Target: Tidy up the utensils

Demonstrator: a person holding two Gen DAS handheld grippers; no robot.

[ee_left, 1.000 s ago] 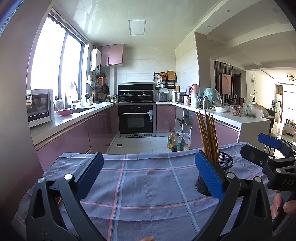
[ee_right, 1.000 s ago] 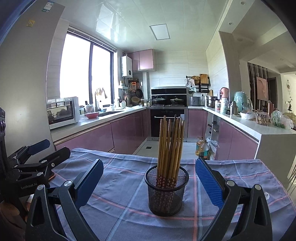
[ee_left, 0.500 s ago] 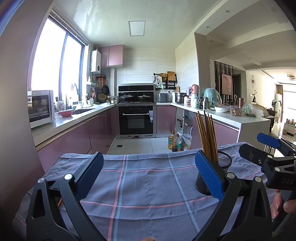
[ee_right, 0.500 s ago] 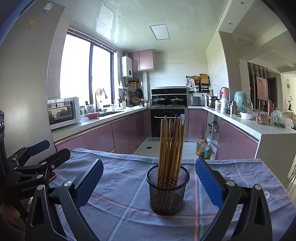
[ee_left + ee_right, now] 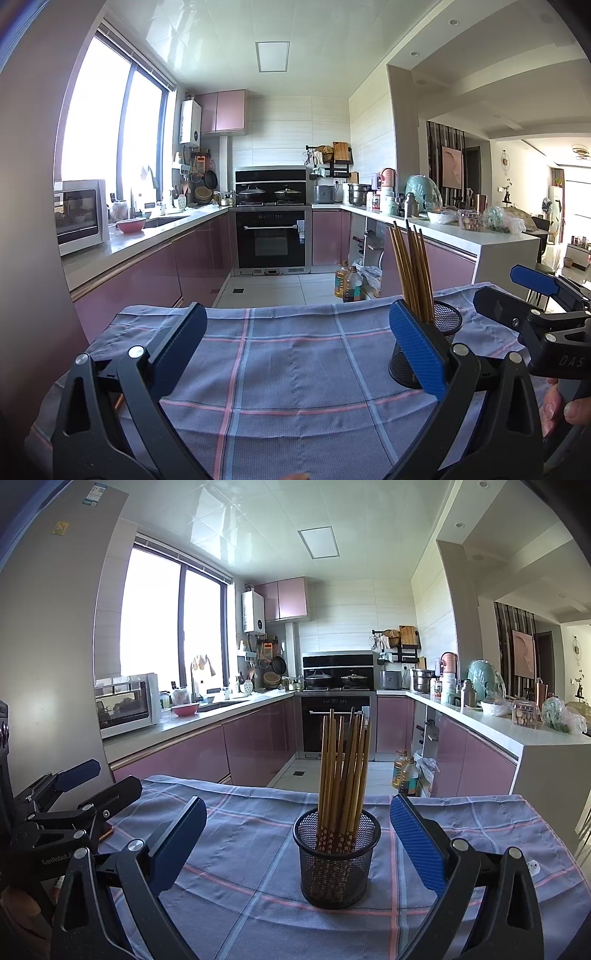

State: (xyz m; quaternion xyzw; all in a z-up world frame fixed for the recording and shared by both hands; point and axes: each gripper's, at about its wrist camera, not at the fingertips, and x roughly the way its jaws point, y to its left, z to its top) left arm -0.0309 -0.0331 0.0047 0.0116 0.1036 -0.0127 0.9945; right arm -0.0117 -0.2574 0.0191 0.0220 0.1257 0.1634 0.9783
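A black mesh cup (image 5: 337, 860) stands upright on the blue checked cloth (image 5: 255, 853), holding several wooden chopsticks (image 5: 343, 771) with flowered lower ends. My right gripper (image 5: 297, 830) is open, its blue pads either side of the cup and nearer me, touching nothing. In the left wrist view the same cup (image 5: 443, 328) sits partly behind my right-hand pad; the chopsticks (image 5: 410, 273) lean above it. My left gripper (image 5: 295, 339) is open over bare cloth (image 5: 288, 365), left of the cup. Each gripper shows at the other view's edge: the right one (image 5: 532, 306), the left one (image 5: 81, 794).
The cloth-covered table ends at a far edge (image 5: 295, 308), with kitchen floor beyond. Pink cabinets and counters run left and right, an oven (image 5: 271, 240) at the back. Oil bottles (image 5: 404, 771) stand on the floor. A person's fingers (image 5: 565, 406) hold the right gripper's handle.
Both views have shifted only slightly; the cup and chopsticks stay put and both grippers stay open.
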